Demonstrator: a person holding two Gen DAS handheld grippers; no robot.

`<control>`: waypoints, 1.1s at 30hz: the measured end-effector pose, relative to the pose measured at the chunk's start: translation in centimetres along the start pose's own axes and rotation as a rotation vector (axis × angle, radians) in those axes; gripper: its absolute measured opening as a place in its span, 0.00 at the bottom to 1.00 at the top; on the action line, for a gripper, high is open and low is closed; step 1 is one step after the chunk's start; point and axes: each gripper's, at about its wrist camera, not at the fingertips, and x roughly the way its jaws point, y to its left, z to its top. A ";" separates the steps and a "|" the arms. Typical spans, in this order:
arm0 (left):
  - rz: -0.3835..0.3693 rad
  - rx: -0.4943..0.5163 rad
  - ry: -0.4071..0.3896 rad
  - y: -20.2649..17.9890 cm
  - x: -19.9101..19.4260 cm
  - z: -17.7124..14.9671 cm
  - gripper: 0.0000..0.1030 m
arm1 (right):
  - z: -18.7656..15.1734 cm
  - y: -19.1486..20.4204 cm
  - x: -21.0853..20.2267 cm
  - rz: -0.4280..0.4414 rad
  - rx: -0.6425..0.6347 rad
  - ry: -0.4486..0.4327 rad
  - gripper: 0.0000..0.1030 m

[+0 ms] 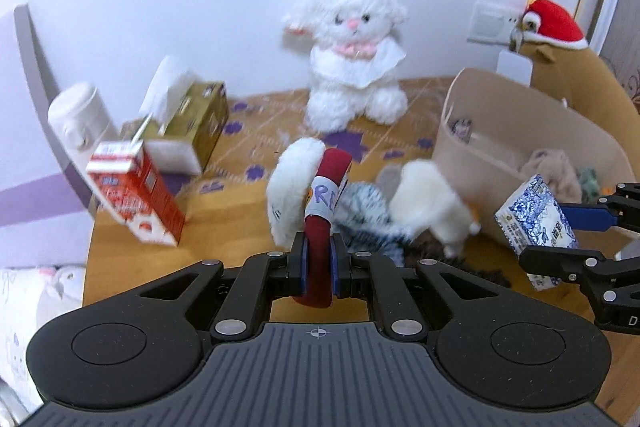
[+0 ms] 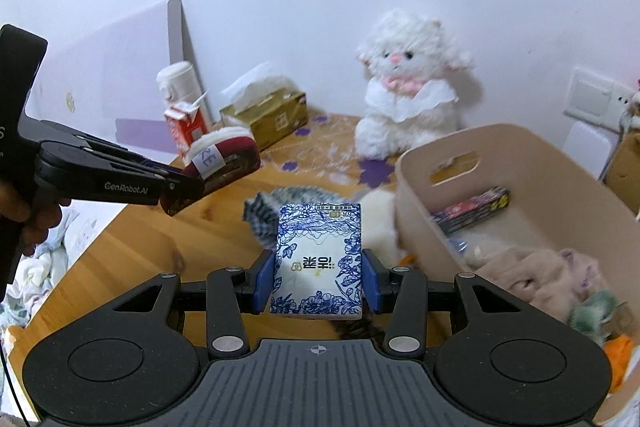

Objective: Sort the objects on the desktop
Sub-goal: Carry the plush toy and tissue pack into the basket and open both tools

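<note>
"GenRobot.AI" on left gripper

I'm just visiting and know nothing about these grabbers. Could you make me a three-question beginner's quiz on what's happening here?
1. What does the right gripper hold?
2. True or false: the left gripper is empty.
3. Which lies in the bin? A) red carton B) dark flat box C) plush lamb

Key:
1. A blue-and-white tissue pack.
2. False: it is shut on a red-and-white slipper.
3. B, the dark box.
</note>
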 end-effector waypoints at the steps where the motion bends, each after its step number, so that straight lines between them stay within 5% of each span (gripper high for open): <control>1: -0.002 0.004 -0.008 -0.4 -0.1 0.4 0.10 | 0.1 -0.4 -0.3 -0.005 0.001 -0.007 0.41; 16: -0.093 0.117 -0.070 -9.1 0.8 5.2 0.10 | -0.1 -7.8 -4.5 -0.143 0.103 -0.088 0.41; 33: -0.206 0.271 -0.038 -18.4 4.6 7.3 0.10 | -1.8 -14.5 -6.4 -0.273 0.221 -0.095 0.41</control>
